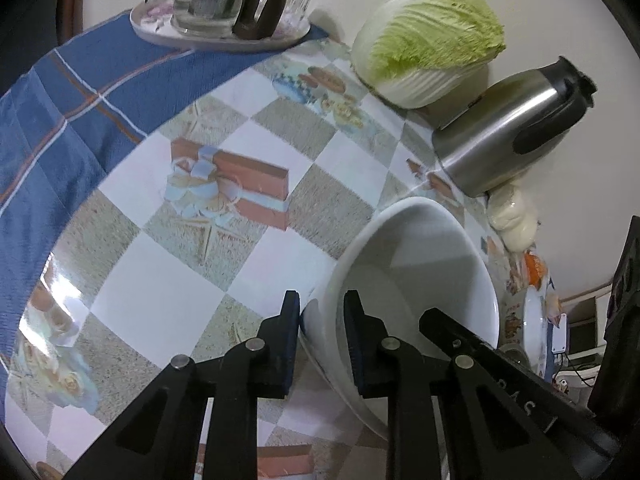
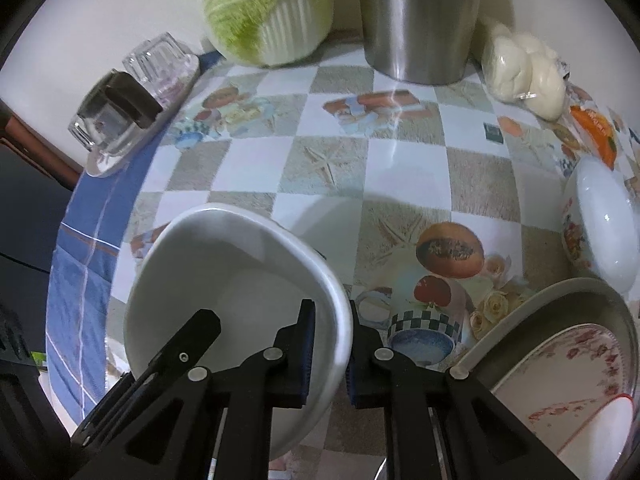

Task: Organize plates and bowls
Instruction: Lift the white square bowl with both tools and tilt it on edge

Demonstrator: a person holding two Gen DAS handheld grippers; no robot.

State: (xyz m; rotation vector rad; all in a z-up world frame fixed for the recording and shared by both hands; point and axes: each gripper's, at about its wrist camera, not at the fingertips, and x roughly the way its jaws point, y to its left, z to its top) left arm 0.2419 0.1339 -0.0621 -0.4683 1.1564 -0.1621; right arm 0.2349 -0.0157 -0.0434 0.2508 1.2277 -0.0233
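A plain white bowl (image 1: 420, 280) is held tilted above the table, gripped from both sides. My left gripper (image 1: 322, 312) is shut on its left rim, one finger inside and one outside. My right gripper (image 2: 331, 322) is shut on the opposite rim of the white bowl (image 2: 232, 280), and the other gripper's finger shows inside the bowl. A white bowl with a fruit pattern (image 2: 600, 224) stands at the right. A metal basin (image 2: 560, 300) at the lower right holds a flower-patterned plate (image 2: 580, 392).
A napa cabbage (image 1: 428, 40), a steel thermos jug (image 1: 508, 128) and bagged steamed buns (image 2: 524, 72) stand along the back wall. A tray with a glass pot and glasses (image 1: 224, 4) sits on a blue cloth (image 1: 60, 120) at the left. The checkered tablecloth (image 2: 320, 160) covers the table.
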